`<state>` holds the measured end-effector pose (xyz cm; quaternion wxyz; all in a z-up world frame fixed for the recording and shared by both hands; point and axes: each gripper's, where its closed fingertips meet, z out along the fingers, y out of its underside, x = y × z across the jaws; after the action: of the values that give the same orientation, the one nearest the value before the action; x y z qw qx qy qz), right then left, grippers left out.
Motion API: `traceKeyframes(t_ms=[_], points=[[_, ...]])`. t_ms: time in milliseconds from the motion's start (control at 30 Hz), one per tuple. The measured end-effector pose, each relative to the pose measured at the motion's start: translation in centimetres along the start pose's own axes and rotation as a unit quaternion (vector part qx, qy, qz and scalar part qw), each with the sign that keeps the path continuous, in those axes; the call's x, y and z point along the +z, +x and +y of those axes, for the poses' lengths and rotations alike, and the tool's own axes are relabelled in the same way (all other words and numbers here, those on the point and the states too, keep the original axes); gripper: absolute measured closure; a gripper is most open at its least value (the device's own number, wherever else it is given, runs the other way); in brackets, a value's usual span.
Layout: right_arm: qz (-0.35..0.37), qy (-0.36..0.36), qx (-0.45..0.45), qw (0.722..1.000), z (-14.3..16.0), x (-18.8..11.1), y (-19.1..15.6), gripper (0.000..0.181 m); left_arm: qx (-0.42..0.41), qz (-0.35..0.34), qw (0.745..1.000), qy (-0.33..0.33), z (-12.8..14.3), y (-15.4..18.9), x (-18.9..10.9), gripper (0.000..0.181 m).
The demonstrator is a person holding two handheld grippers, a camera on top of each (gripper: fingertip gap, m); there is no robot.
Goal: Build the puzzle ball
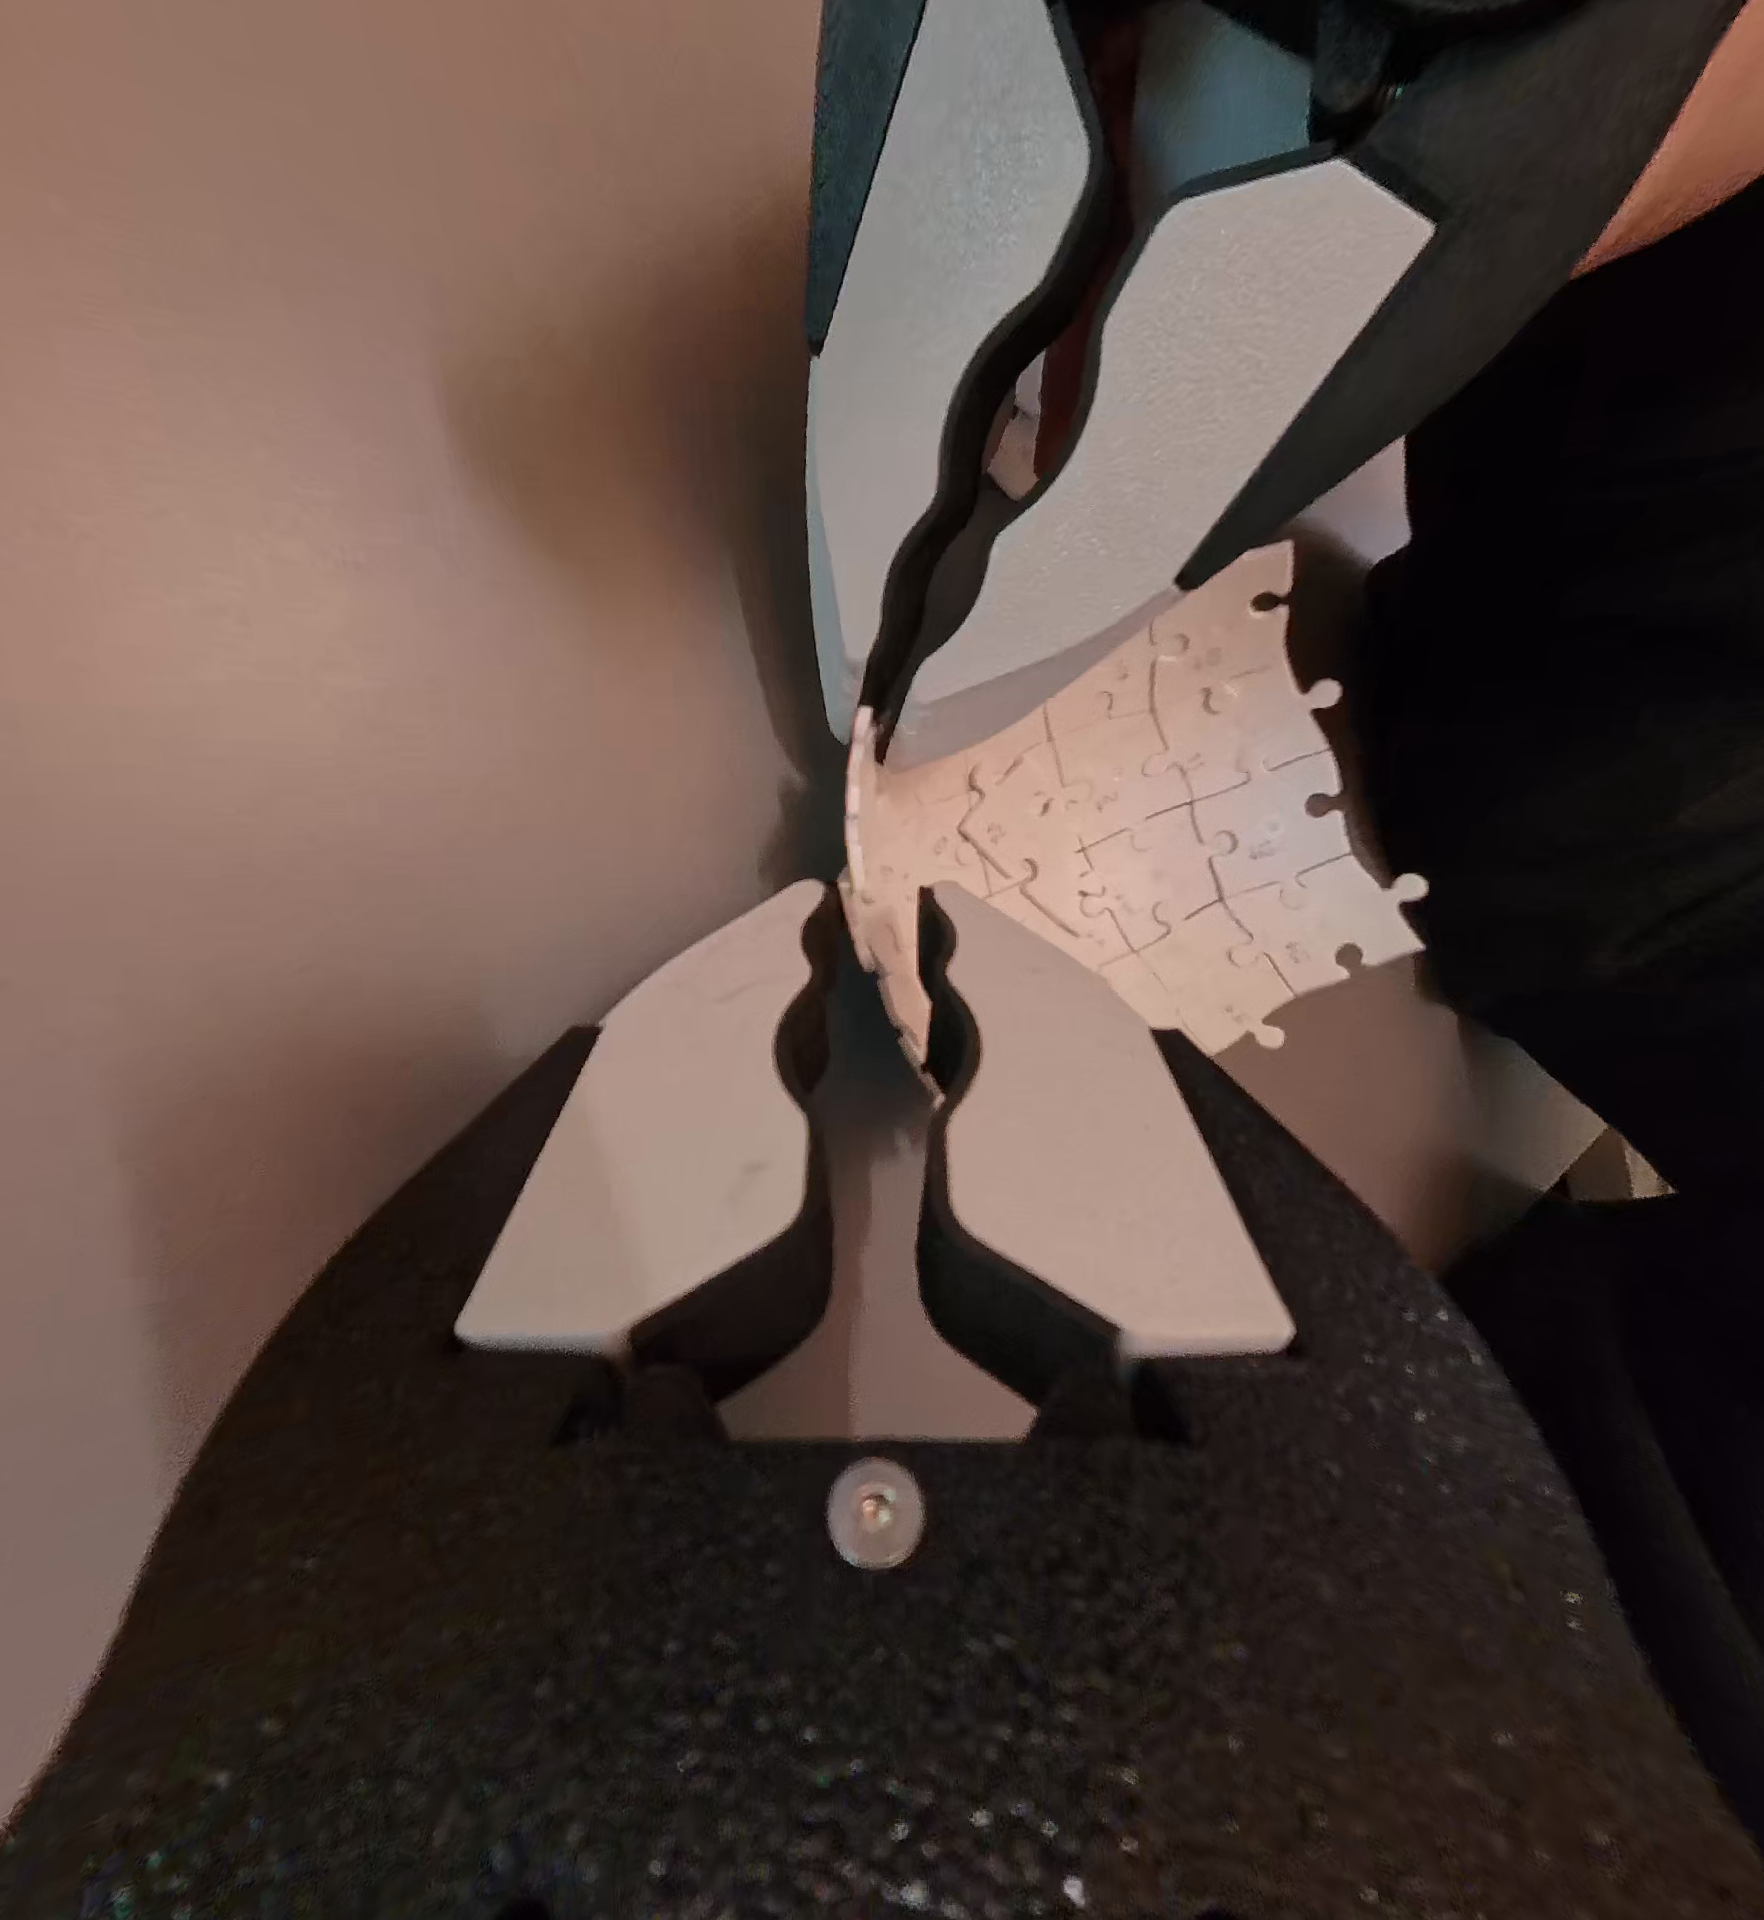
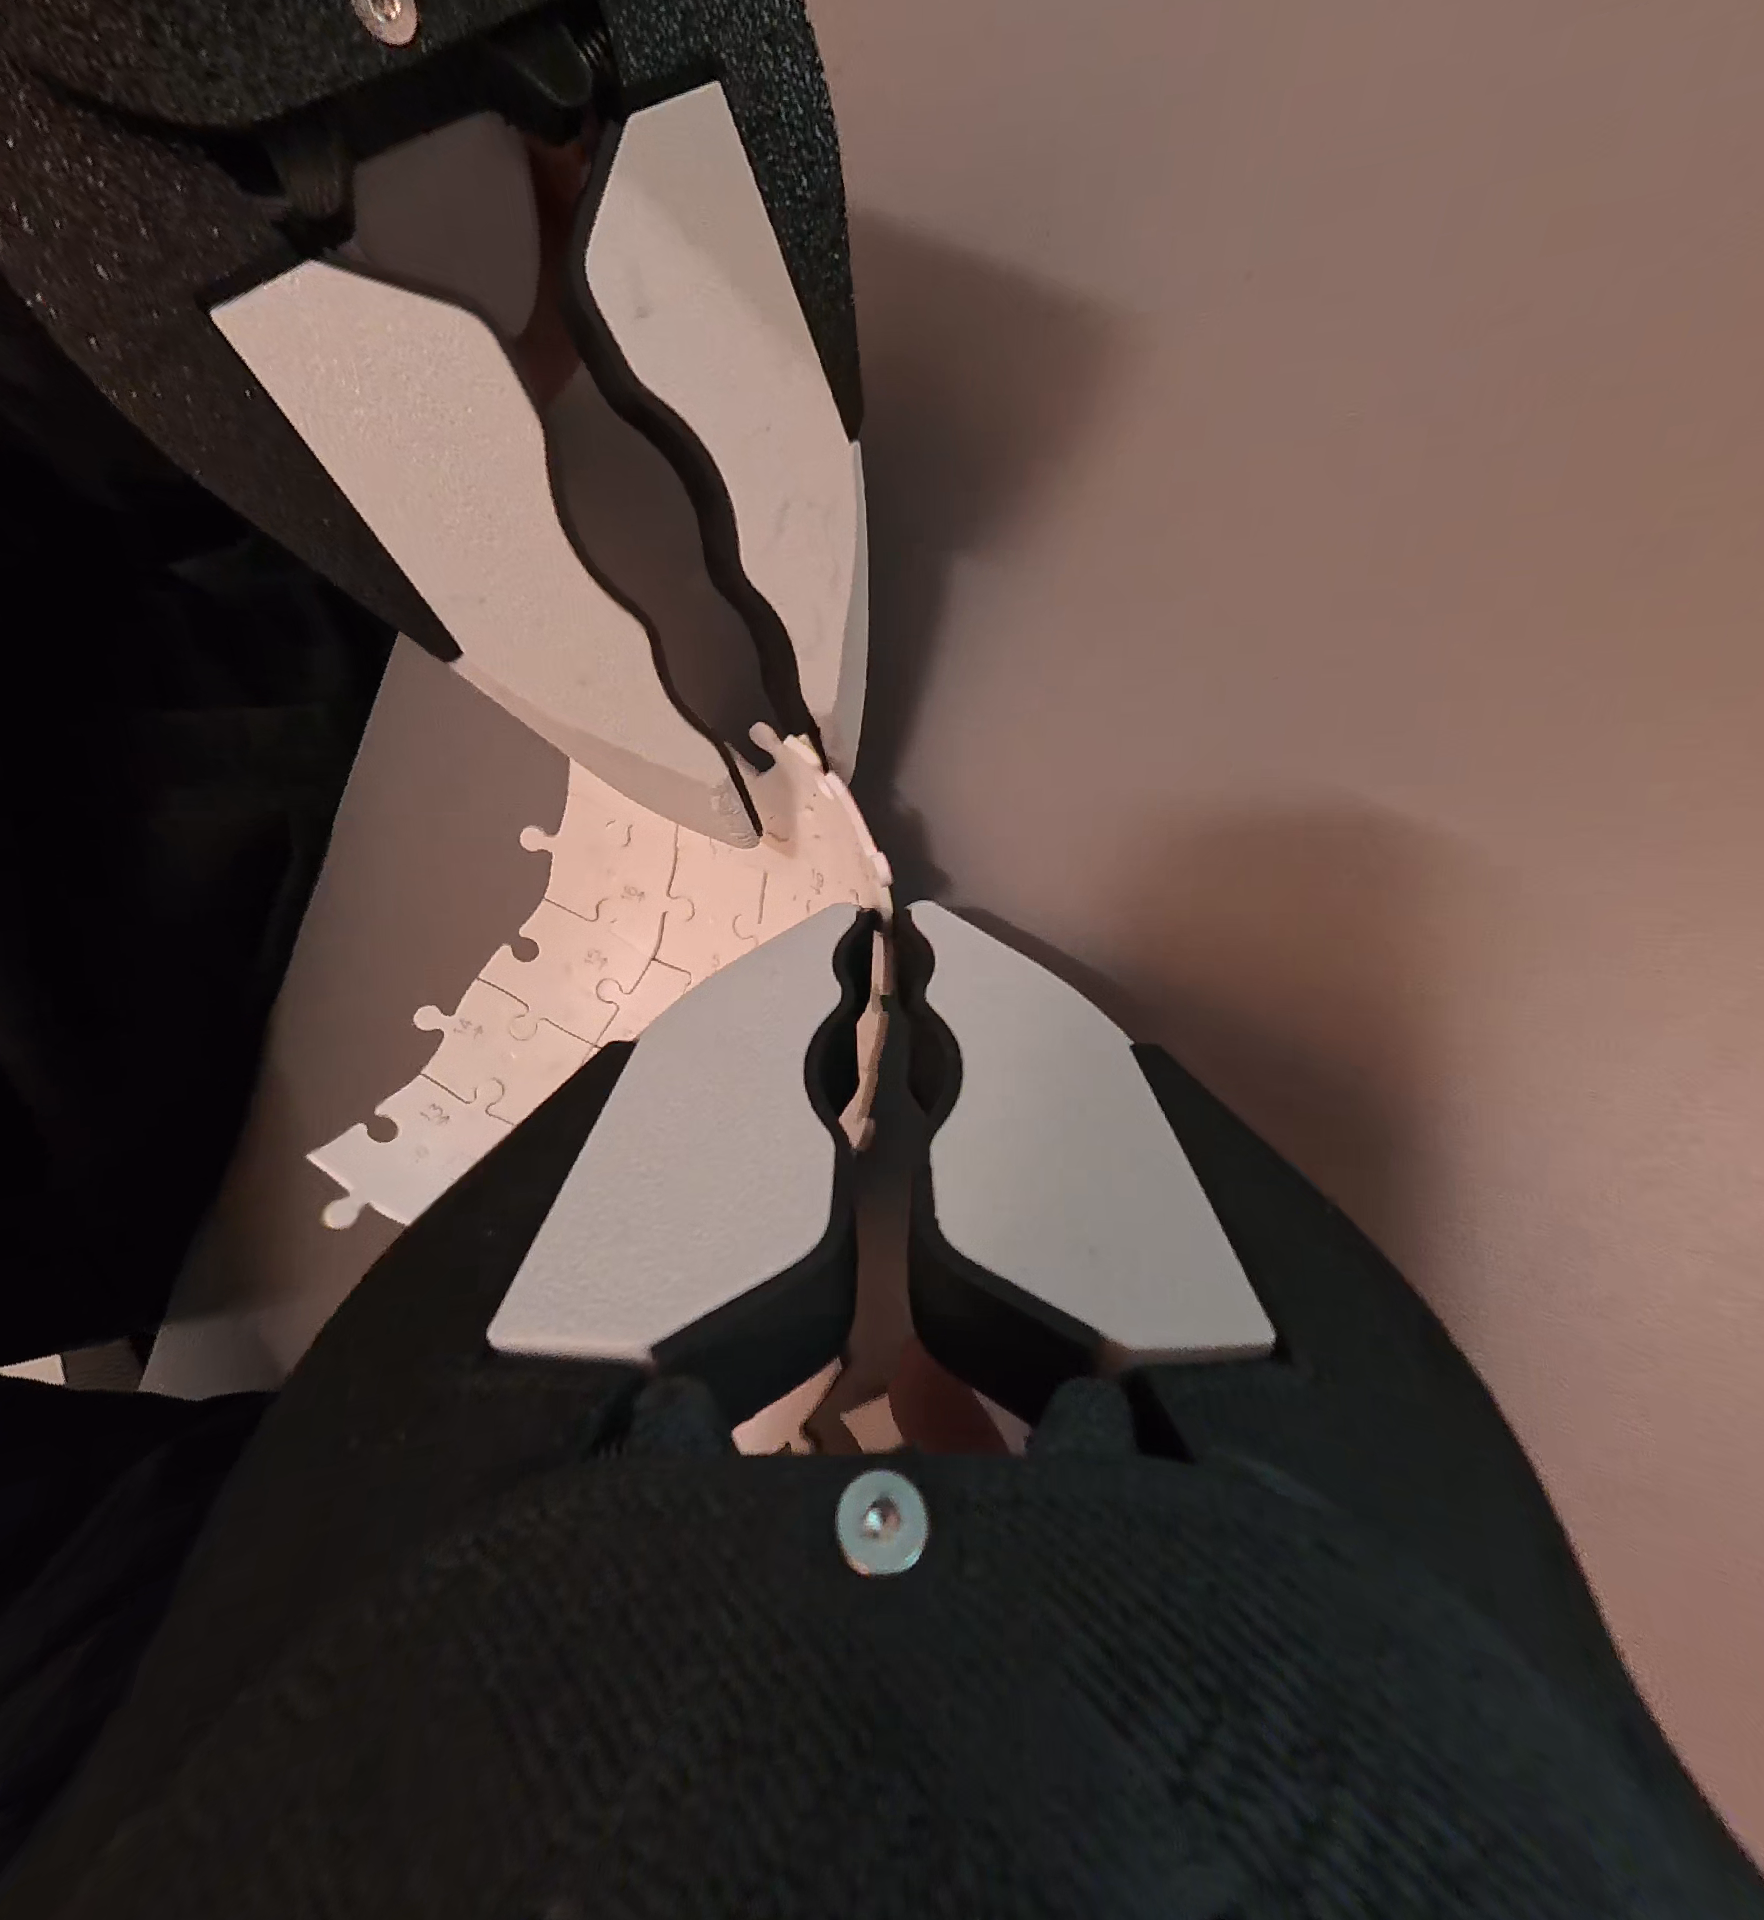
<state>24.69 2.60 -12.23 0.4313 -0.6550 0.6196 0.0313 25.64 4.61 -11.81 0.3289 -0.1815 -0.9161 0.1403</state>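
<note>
**Both grippers clamped on one curved puzzle panel, held in the air**

Count: one assembled panel of white interlocking pieces, two grippers, no loose piece that you can clearly make out. A pale scrap shows low between the right gripper's fingers in the right wrist view; too blurred to name.

Left gripper [image 1: 883, 914]: your fingers are nearly closed, pinching the panel's thin edge at centre frame. The puzzle ball section [image 1: 1158, 831] fans away from them toward the right middle of the frame, its tabbed border facing the dark clothing at right.

Right gripper [image 2: 883, 920]: fingers likewise drawn in on the same edge, which runs down the narrow gap between them. Here the panel spreads toward the left middle of the frame, tabs pointing lower left.

Each view shows the other gripper coming in from the top of the frame, fingertips pinched on the same rim a little farther along. So both grips sit on one curved edge, close together, fingers pointing roughly at each other.

Relation that matters: the panel's long arc runs along the pinched rim, and its free body hangs to one side of both grips. Neither gripper is nearer; both already have contact.

Judgement: the ball is far from closed, only a shell segment. Next likely a press along this seam; squeezing too hard risks popping joints.

Background is a plain beige surface; table or wall, cannot tell.
</note>
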Motion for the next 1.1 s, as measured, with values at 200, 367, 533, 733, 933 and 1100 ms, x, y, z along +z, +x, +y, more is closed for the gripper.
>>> traceKeyframes(t_ms=[200,367,533,733,933,1100], points=[[-0.001,0.011,0.004,1.0,-0.2,-0.3,0.0,0.178,-0.039,0.026,0.998,0.034,-1.0,-0.1,-0.5,0.162],[0.0,0.009,0.008,1.0,-0.2,-0.2,0.1,0.178,-0.033,-0.007,0.999,0.013,-0.9,-0.7,-0.4,0.161],[0.004,0.012,0.019,1.0,-0.3,-0.2,0.2,0.178,-0.019,-0.02,0.999,-0.039,-0.2,-0.6,0.6,0.163],[0.005,0.02,0.028,0.999,-0.5,-0.2,0.3,0.178,-0.014,-0.029,0.998,-0.051,-0.1,-1.2,1.2,0.173],[0.002,0.026,0.036,0.999,-0.6,-0.2,0.3,0.178,-0.013,-0.014,0.999,-0.045,-0.2,-1.0,1.1,0.176],[-0.006,0.023,0.024,0.999,-0.4,-0.3,0.0,0.177,-0.018,0.011,0.999,-0.034,-0.4,-0.6,0.9,0.178]])
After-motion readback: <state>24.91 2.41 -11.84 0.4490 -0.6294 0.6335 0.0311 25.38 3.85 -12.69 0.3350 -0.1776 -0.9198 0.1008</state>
